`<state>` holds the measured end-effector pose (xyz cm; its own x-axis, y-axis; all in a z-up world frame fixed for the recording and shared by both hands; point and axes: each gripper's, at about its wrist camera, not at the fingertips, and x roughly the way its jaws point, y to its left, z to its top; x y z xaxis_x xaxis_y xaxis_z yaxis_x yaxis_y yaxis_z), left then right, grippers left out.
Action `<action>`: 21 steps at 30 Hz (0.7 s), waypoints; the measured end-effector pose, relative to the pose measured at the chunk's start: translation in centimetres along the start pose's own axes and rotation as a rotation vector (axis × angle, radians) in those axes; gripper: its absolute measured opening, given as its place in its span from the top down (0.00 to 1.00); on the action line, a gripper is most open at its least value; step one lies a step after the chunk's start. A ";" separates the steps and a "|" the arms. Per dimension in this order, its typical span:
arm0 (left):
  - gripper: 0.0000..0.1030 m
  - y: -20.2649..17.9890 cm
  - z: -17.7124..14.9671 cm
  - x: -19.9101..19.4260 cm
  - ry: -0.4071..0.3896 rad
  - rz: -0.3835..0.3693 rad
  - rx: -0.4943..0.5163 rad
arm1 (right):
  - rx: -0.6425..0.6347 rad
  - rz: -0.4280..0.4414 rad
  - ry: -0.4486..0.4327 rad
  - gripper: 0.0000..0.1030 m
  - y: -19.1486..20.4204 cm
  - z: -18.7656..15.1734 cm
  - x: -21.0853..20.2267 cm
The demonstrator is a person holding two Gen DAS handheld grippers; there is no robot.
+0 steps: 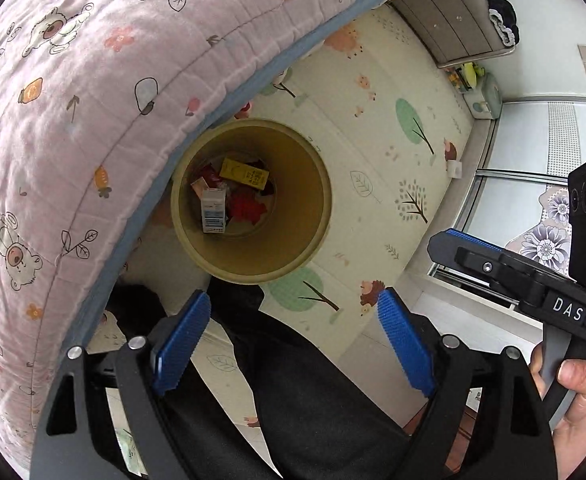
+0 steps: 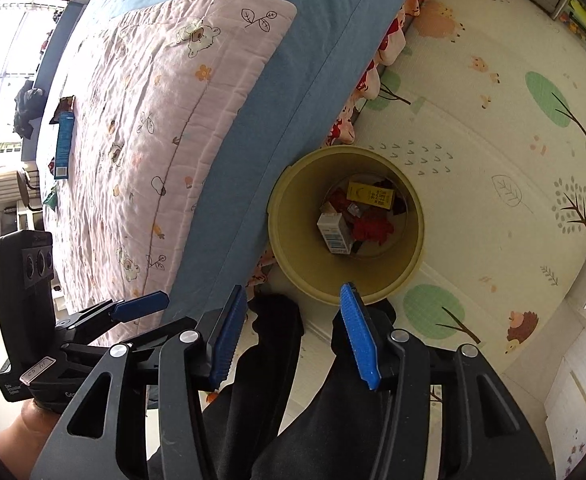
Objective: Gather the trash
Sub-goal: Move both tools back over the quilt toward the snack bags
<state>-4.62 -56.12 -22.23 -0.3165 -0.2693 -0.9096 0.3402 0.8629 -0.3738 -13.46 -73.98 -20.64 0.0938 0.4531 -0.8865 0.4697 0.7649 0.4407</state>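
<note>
Left claw (image 1: 293, 336): blue pads set wide apart, nothing between them. It hangs above the near rim of the bin and points steeply down. Below and behind the pads lie the person's dark trouser legs (image 1: 313, 392).

Right claw (image 2: 293, 332): blue pads apart at a moderate gap, nothing between them. It also points down, just short of the bin's near rim. In the left wrist view the same claw shows at the right edge, held by a hand (image 1: 577, 392) on its grey trigger.

Bin (image 2: 347, 224): a round yellow-tan bucket, upright on the floor, open at the top. Its left side stands against the blue side of the bed (image 2: 253, 120), so the bed edge blocks approach from that side. The remaining sides are bordered by floor only.

Contents of the bin: a white carton (image 1: 213, 210) lying near the left wall, a yellow box (image 1: 245, 174) at the far side, and red wrappers (image 1: 247, 206) between and beneath them.

Floor: a cream play mat (image 2: 493, 160) printed with trees and hedgehogs.

Bed top: a pink quilt (image 2: 153, 120) with bear and leaf prints. On its far left part lie a teal packet (image 2: 64, 146) and a dark wrapper (image 2: 63, 108), well apart from the bin.

Far end of the room: grey drawers (image 1: 449, 20) and a sliding door (image 1: 533, 152)
</note>
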 end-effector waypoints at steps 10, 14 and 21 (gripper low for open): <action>0.17 0.0 -0.3 -1.5 -0.037 -0.010 0.017 | -0.001 0.002 -0.011 0.52 0.6 -0.3 -0.4; 0.17 0.2 -0.6 -2.1 -0.055 -0.015 0.011 | -0.011 -0.002 -0.017 0.52 1.3 -0.3 -0.6; 0.17 1.0 -1.2 -4.3 -0.109 -0.028 -0.004 | -0.029 0.008 -0.022 0.52 3.2 -0.3 -0.9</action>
<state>-4.01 -53.57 -18.49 -0.2281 -0.3383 -0.9130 0.3291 0.8557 -0.3993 -12.35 -71.80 -18.43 0.1171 0.4489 -0.8859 0.4434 0.7745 0.4511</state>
